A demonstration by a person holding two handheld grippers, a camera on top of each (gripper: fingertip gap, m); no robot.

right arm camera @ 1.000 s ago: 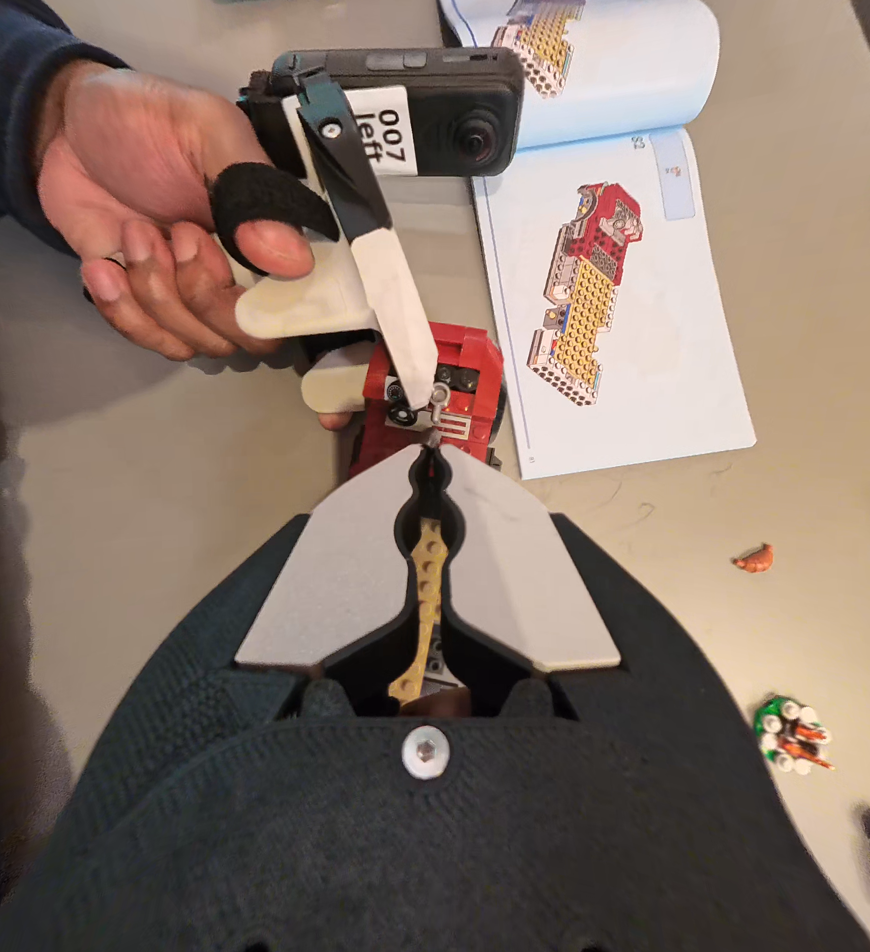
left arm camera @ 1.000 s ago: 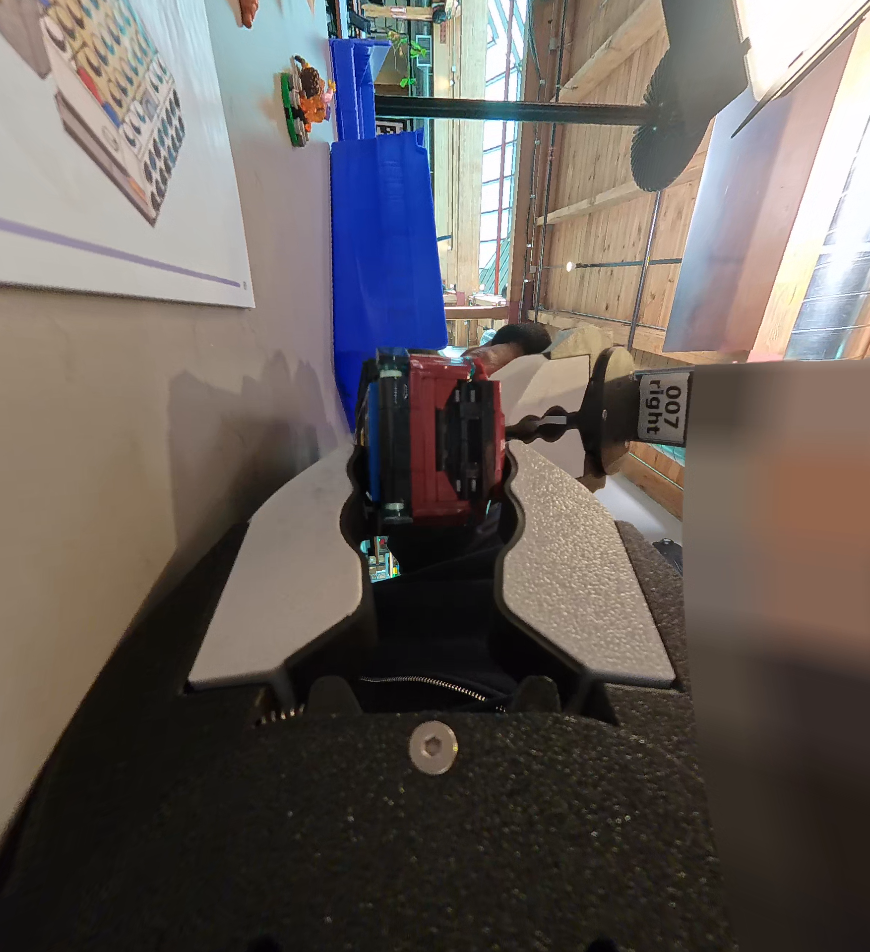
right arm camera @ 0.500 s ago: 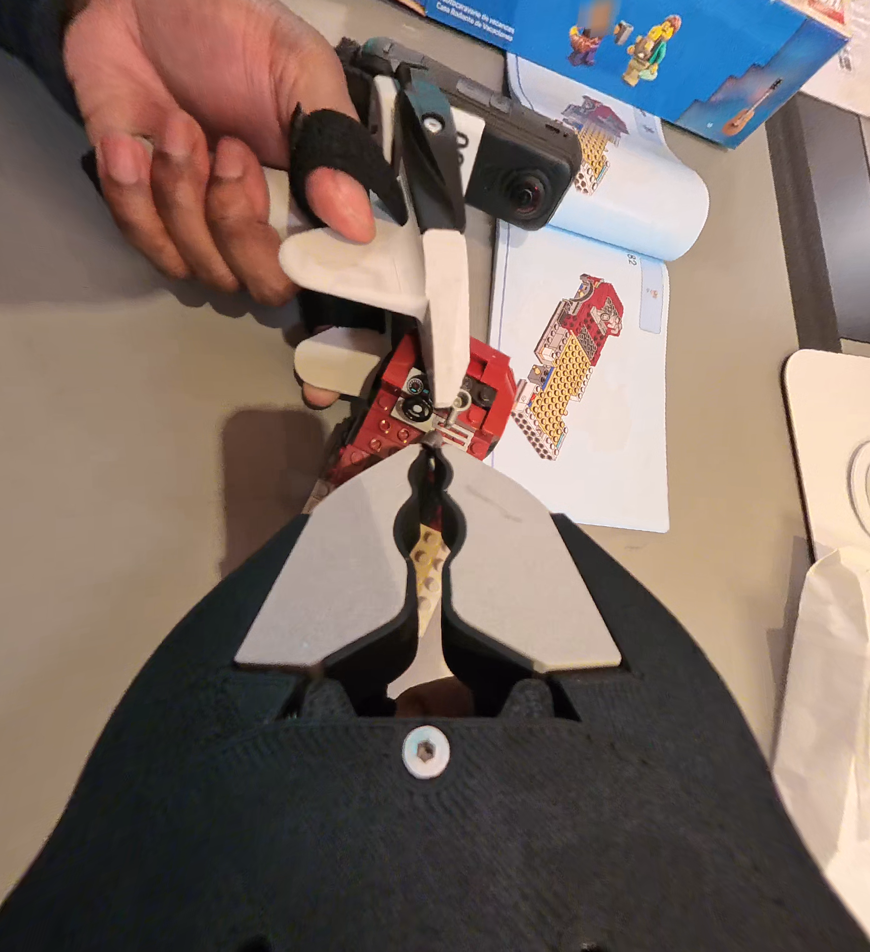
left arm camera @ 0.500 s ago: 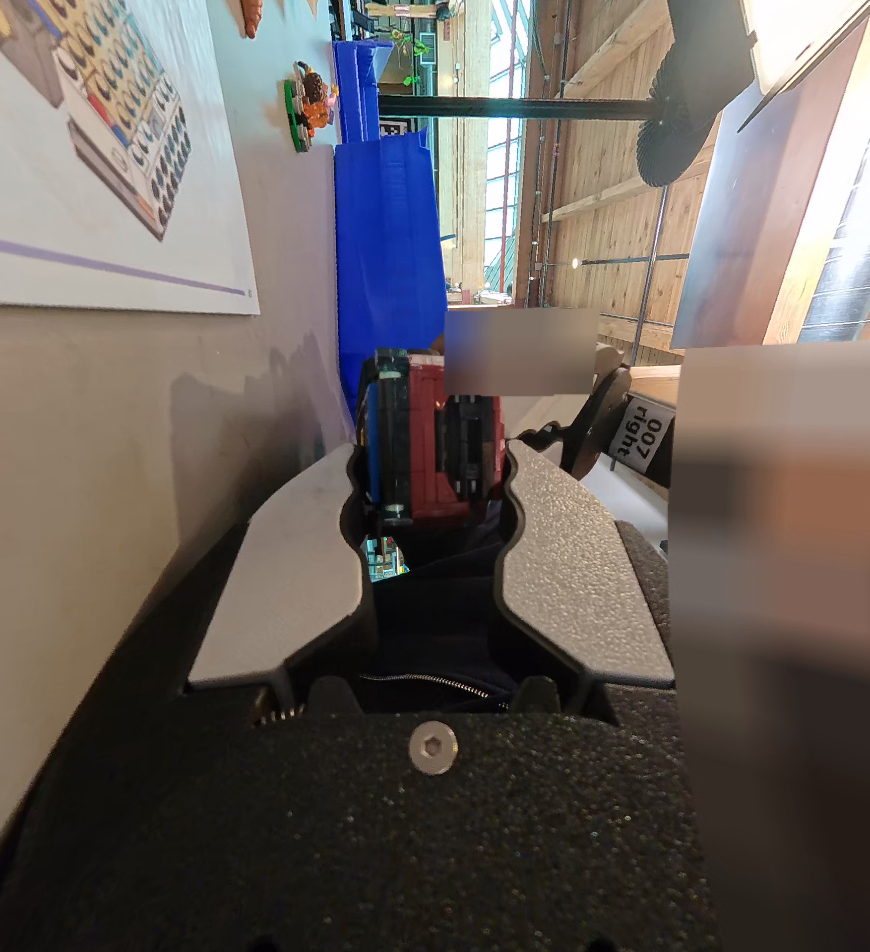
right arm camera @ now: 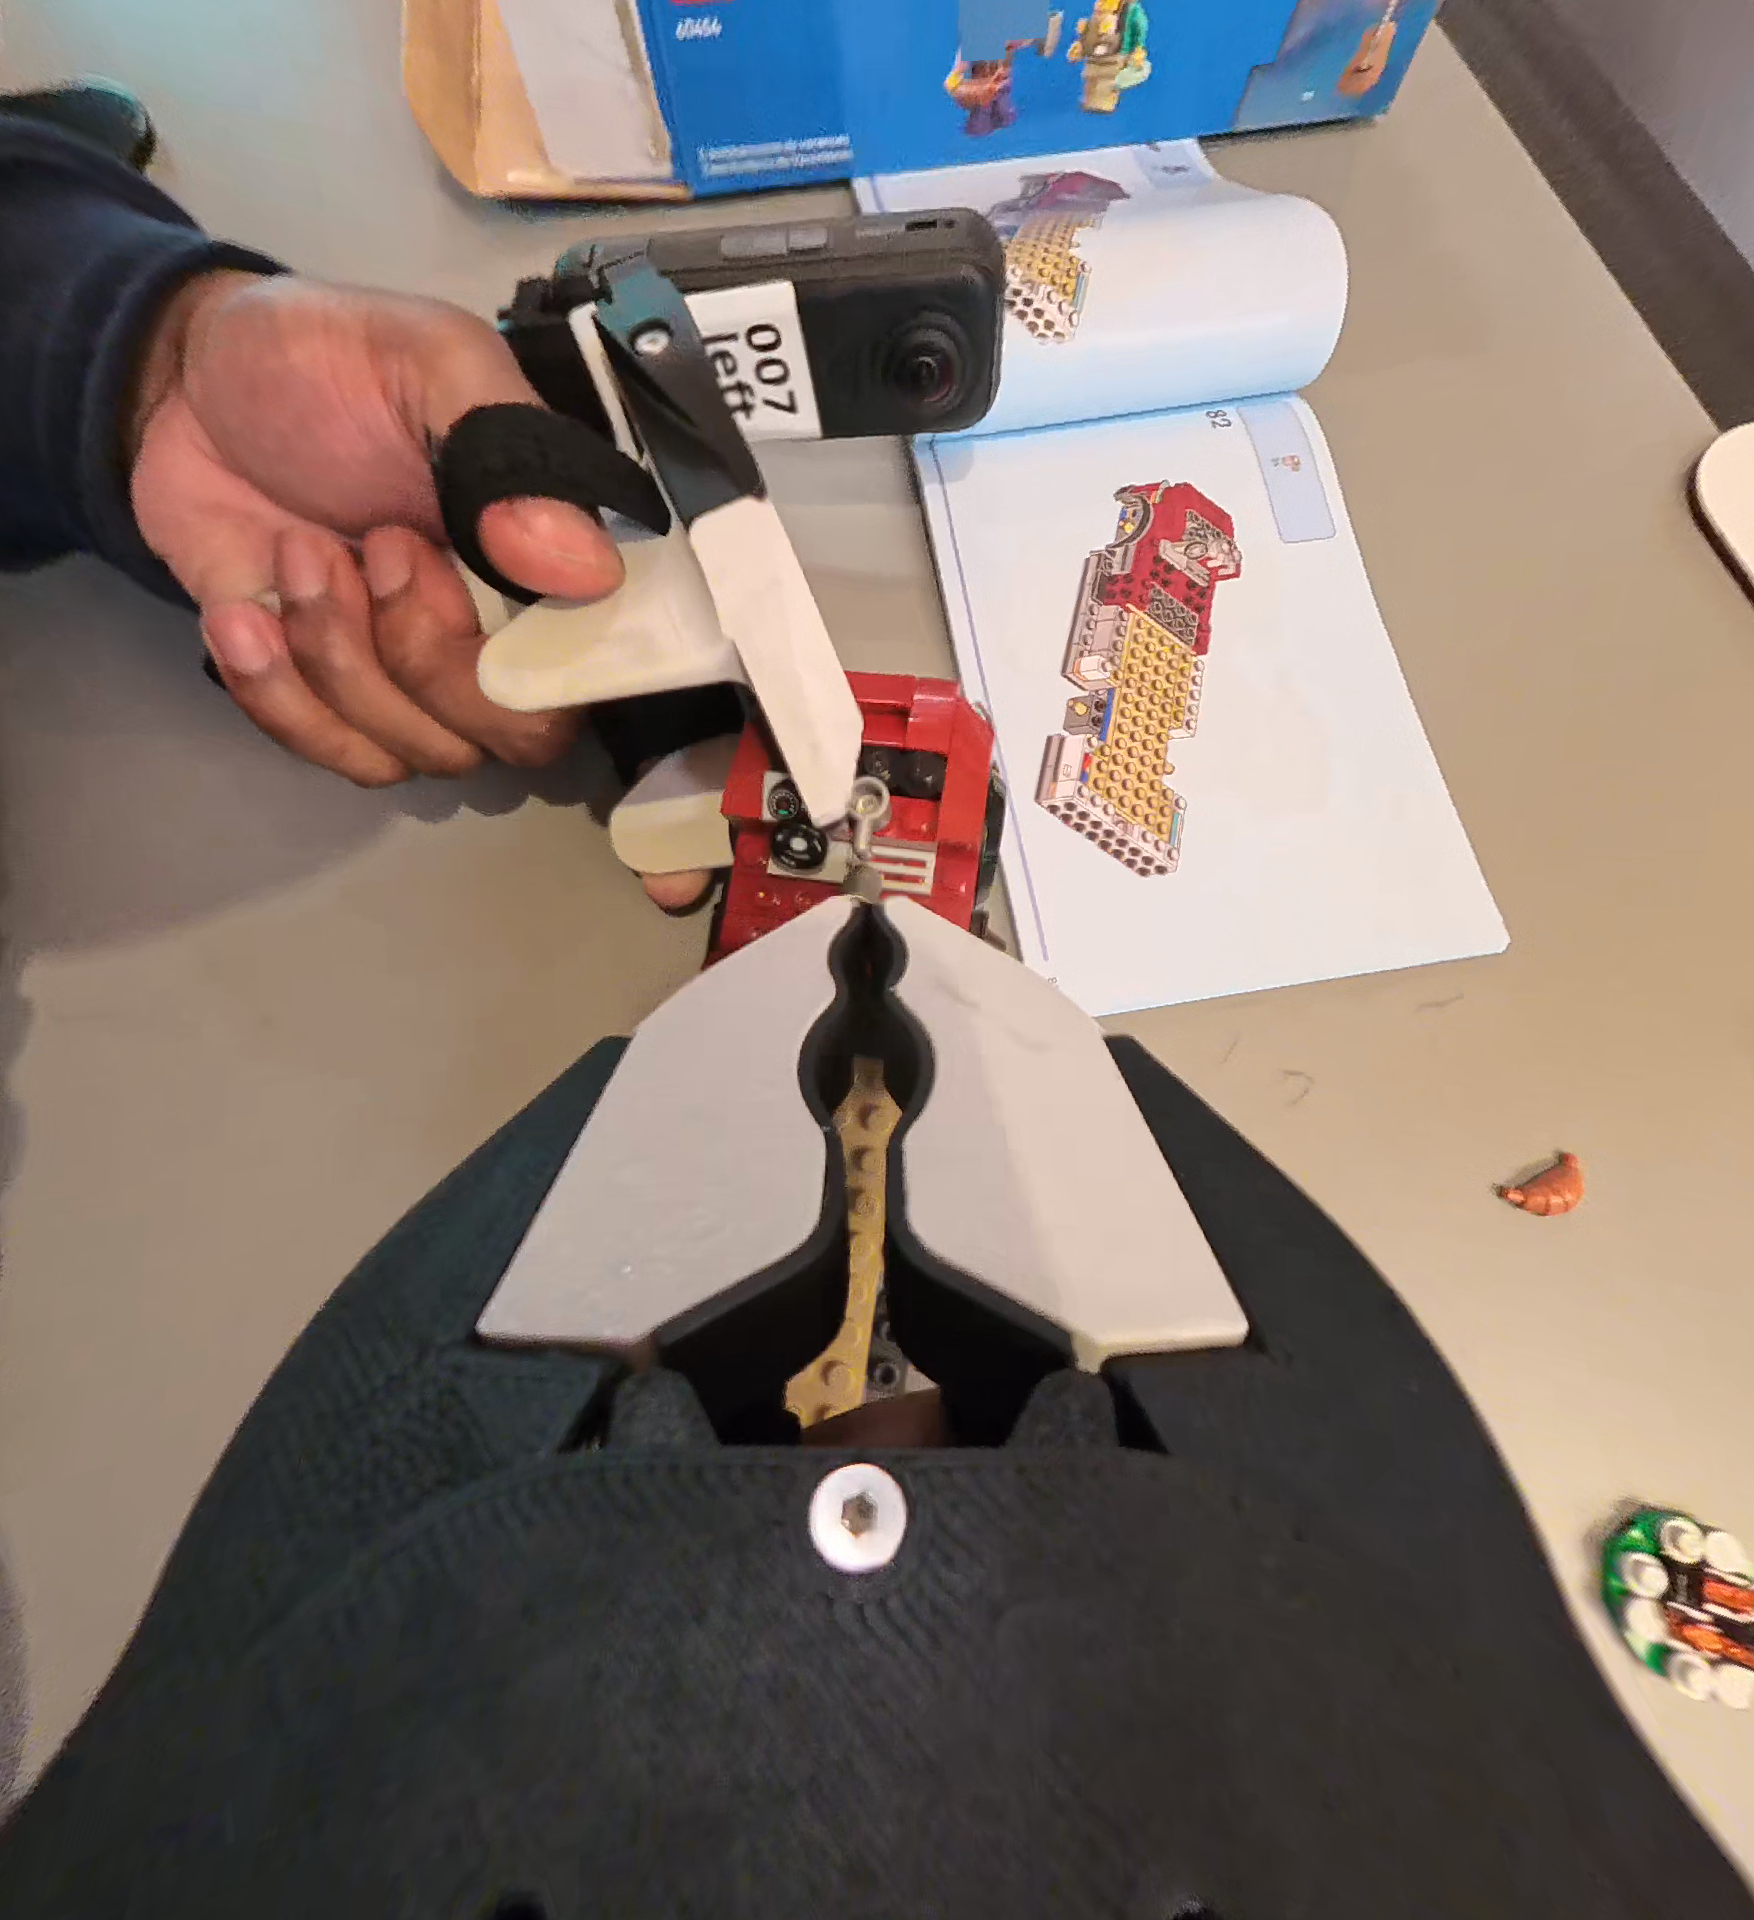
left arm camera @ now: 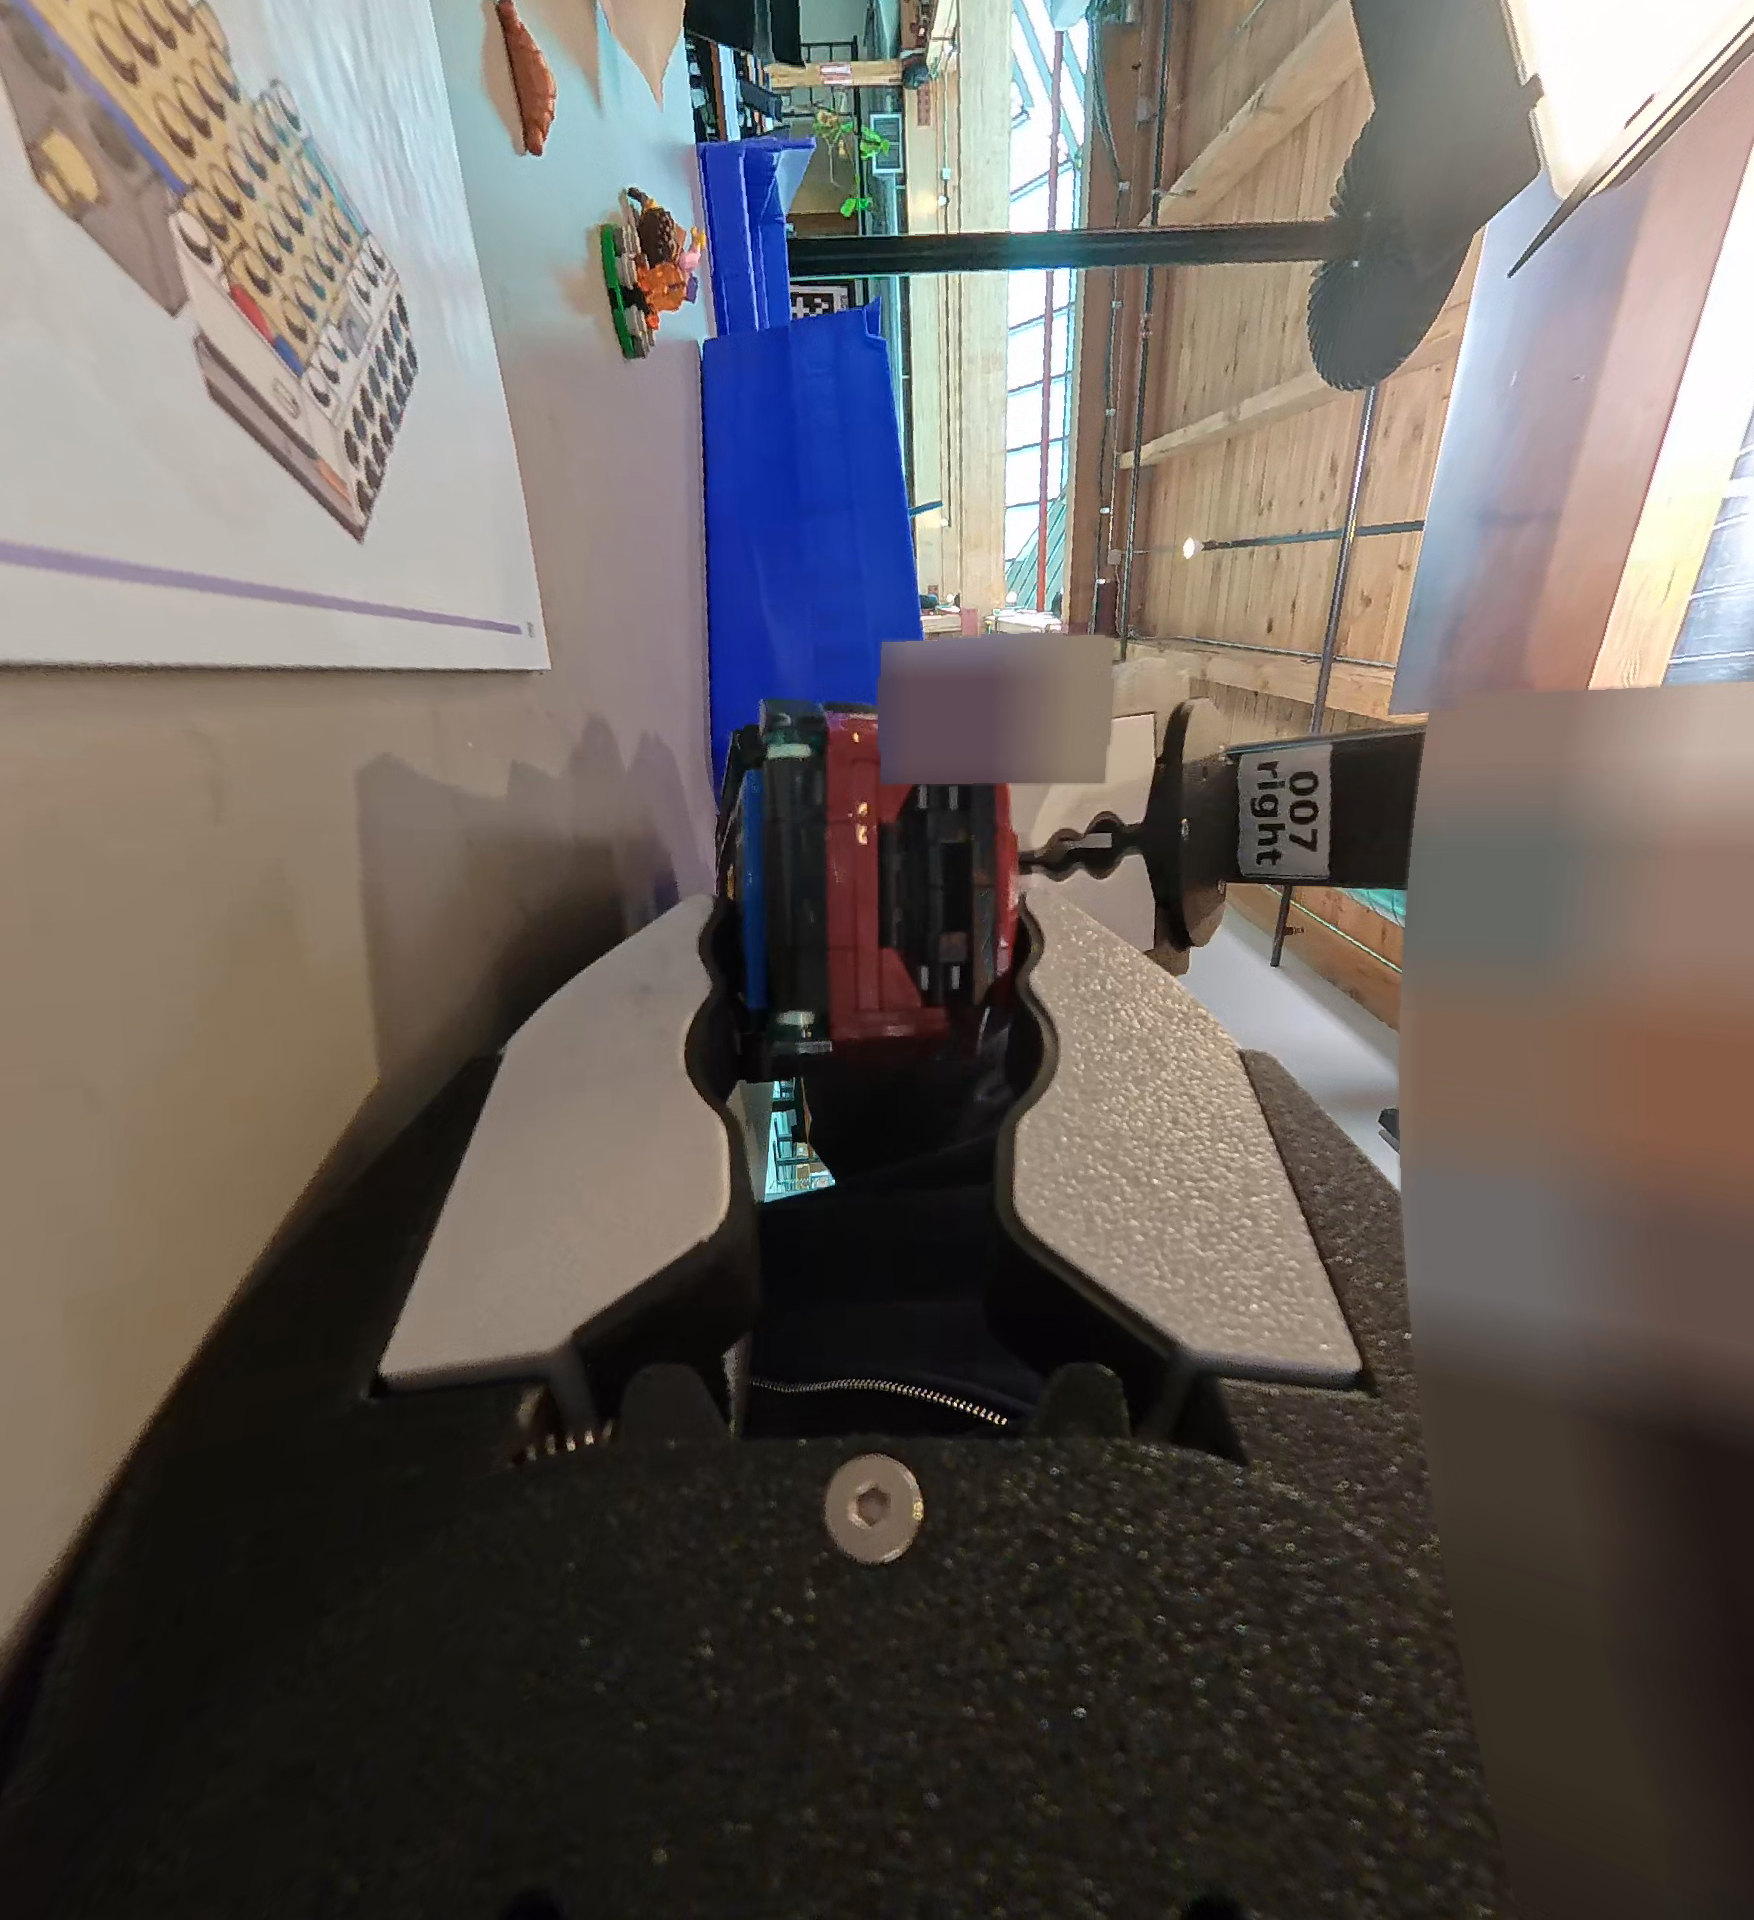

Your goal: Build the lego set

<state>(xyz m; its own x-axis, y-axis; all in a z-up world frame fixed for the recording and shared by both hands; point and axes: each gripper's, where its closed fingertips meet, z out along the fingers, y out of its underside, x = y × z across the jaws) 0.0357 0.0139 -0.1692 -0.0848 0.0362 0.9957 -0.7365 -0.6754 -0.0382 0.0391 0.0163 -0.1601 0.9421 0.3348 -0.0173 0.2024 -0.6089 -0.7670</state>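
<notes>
My left gripper (left arm camera: 873,935) is turned on its side and is shut on a red brick-built vehicle model (left arm camera: 883,894), which fills the space between both pads. In the right wrist view the same model (right arm camera: 914,831) rests on the grey table (right arm camera: 229,1091), with the left gripper's white fingers (right arm camera: 779,665) on it and a person's hand (right arm camera: 333,520) behind. My right gripper (right arm camera: 862,906) is shut on a small grey lever piece (right arm camera: 865,831) that stands on the model's red front. A tan studded plate (right arm camera: 857,1195) shows under the right gripper.
An open instruction booklet (right arm camera: 1216,675) lies right of the model, with a blue box (right arm camera: 1008,83) behind it. A small brown croissant piece (right arm camera: 1543,1184) and a green round build (right arm camera: 1683,1621) lie at the right. A blue bin (left arm camera: 800,520) stands beyond the model. My two grippers' fingertips are within a few centimetres of each other. Both grippers' tips are roughly 20 centimeters from the green round build (right arm camera: 1683,1621).
The right gripper swung to one side and came back, staying shut at the grey piece. The model tilted a little and now sits square again. The left grasp has not changed.
</notes>
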